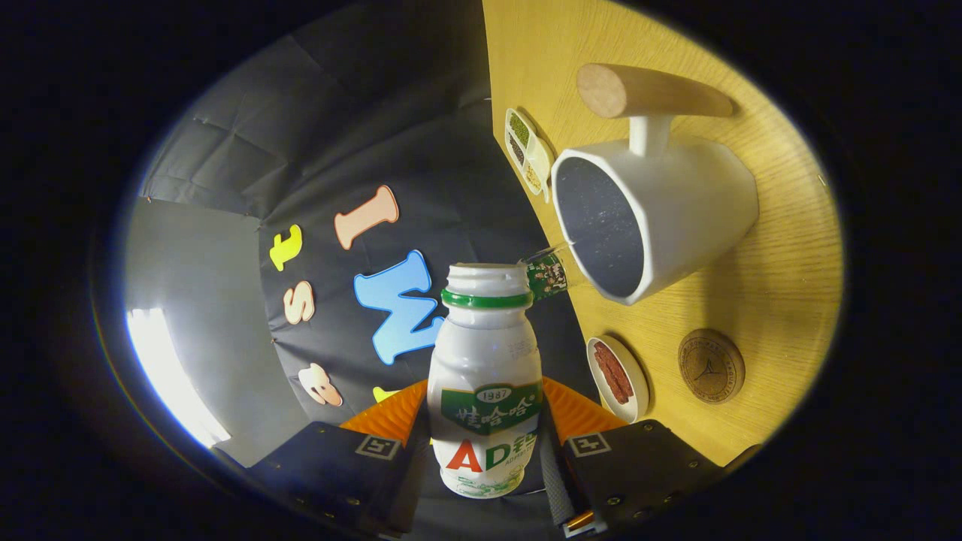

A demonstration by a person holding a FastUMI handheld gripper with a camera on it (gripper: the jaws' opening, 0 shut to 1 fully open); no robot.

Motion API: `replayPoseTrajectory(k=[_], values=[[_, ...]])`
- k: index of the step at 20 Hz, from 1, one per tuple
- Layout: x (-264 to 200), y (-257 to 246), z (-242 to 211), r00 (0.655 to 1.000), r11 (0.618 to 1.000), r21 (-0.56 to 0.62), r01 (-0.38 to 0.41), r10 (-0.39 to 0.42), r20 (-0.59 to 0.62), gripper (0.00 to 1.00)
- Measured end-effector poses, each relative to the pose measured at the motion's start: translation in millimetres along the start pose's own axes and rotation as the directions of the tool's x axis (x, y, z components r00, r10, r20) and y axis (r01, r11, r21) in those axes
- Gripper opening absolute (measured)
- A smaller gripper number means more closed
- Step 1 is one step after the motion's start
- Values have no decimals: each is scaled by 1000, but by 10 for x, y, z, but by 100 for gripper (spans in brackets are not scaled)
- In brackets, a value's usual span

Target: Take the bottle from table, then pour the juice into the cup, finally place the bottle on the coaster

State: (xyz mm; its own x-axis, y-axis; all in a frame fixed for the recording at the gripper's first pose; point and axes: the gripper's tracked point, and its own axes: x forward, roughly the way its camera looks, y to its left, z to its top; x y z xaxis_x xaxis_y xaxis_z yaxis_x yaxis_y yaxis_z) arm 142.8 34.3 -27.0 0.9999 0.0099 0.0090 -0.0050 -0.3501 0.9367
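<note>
In the gripper view, the gripper (485,451) is closed on the white juice bottle (485,376), both fingers pressing its lower body from either side. The bottle's long axis runs straight ahead along the fingers, and its open, green-ringed mouth points away from the camera toward the white cup (650,214). The whole scene is rolled sideways, so the wooden table (782,300) stands on the right. The cup's dark inside faces the bottle; I cannot tell what it holds. A wooden handle (650,92) juts from the cup. Nearer lie a round wooden coaster (711,366) and a small dish (618,378) with red strips; farther, a divided tray (528,150) of seeds.
</note>
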Motion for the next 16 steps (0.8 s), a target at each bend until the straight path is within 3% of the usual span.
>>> replayPoseTrajectory(k=[16], values=[[-48,27,110,1000,1000,30,-6,6,13,66]])
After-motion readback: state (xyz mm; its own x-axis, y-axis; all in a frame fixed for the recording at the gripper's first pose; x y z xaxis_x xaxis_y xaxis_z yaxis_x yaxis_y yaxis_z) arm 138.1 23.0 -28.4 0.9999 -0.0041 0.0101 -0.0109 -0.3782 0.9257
